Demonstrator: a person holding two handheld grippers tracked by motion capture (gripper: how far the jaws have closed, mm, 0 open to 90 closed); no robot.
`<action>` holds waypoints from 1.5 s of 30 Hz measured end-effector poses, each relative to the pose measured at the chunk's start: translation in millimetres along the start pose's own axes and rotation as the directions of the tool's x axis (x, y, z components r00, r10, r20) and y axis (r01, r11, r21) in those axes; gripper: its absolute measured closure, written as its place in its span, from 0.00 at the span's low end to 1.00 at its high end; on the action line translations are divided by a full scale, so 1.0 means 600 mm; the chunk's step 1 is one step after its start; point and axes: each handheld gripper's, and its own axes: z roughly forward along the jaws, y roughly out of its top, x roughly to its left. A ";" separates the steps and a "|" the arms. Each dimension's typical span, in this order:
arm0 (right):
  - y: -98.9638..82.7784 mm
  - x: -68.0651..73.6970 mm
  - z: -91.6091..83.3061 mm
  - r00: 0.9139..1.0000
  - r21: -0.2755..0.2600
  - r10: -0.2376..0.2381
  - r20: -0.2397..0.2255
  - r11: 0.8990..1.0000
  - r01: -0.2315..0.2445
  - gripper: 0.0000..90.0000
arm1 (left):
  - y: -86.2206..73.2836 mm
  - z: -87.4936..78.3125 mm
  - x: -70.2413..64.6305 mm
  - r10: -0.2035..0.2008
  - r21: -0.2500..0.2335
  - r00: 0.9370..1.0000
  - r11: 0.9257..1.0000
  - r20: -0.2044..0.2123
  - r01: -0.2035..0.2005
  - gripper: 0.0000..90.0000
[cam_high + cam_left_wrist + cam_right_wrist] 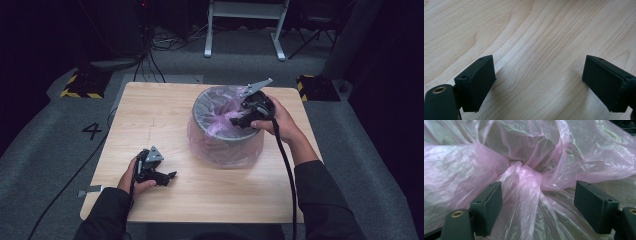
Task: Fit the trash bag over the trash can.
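Note:
A grey round bin (226, 141) stands on the wooden table (150, 120), lined with a thin pink plastic bag (218, 126) that drapes over its rim and down its sides. My right gripper (236, 121) reaches over the bin's right rim into the opening. In the right gripper view its jaws stand open (537, 207) with a bunched fold of the bag (524, 180) between them, loose on the right side. My left gripper (171, 176) rests low over the table's front left, open (539, 85), with bare wood between its pads.
The bin sits right of the table's middle, toward the back. Black-and-yellow floor weights (82, 85) (316, 86) lie by the table's far corners, and a white frame (245, 25) stands behind. Cables trail from both grippers over the front edge.

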 end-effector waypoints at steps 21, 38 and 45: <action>0.010 0.011 0.016 0.997 0.100 -0.081 0.020 0.992 0.078 0.24 | 0.000 0.000 0.000 -0.002 0.000 1.000 1.000 0.003 0.002 0.12; -0.044 0.017 -0.097 0.988 -0.304 0.122 0.092 0.949 -0.089 0.24 | 0.000 0.000 0.000 0.000 -0.001 1.000 1.000 0.001 0.000 0.12; -0.079 0.035 -0.141 0.987 -0.324 0.098 0.130 0.945 -0.051 0.24 | 0.000 0.000 0.000 0.000 0.000 1.000 1.000 0.001 0.000 0.12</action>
